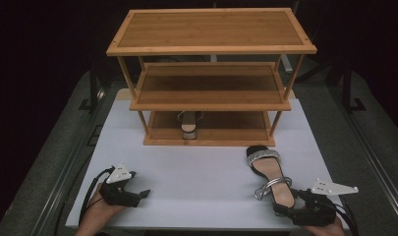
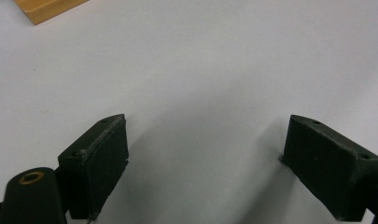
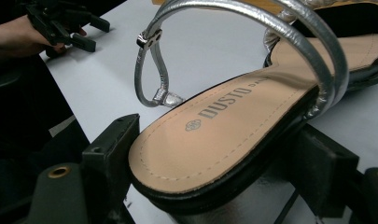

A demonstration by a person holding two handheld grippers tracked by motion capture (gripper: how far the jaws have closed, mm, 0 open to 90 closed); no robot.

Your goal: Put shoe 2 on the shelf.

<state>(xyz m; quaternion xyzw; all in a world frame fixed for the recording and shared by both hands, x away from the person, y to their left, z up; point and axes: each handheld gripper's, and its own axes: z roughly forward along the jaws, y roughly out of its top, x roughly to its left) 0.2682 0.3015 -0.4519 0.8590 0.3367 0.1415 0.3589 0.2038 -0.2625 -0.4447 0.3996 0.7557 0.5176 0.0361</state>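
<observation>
**Right tongs at the sandal's heel, left tongs wide over bare table**

The high view shows the whole layout: a three-tier wooden rack (image 1: 211,78) stands at the far side of the white table (image 1: 186,167); a second sandal (image 1: 188,125) sits on its lowest shelf; the sandal (image 1: 271,177) in hand lies on the table at the near right, toe toward the rack, heel toward the person; the right gripper (image 1: 281,210) meets that heel at the near right edge, and the left gripper (image 1: 143,194) rests well apart at the near left.

The right gripper view gives what the high view cannot: the sandal (image 3: 233,126), its tan insole printed with lettering and its silver straps arching above, has its heel between the two black jaws, both pads against or just beside the black sole edge; whether they press I cannot tell; the other hand with its tongs (image 3: 60,28) shows far off at the upper left.

The left gripper view shows its jaws standing wide, nothing between them but white table (image 2: 200,70); a corner of the rack (image 2: 46,8) shows at the far left.
</observation>
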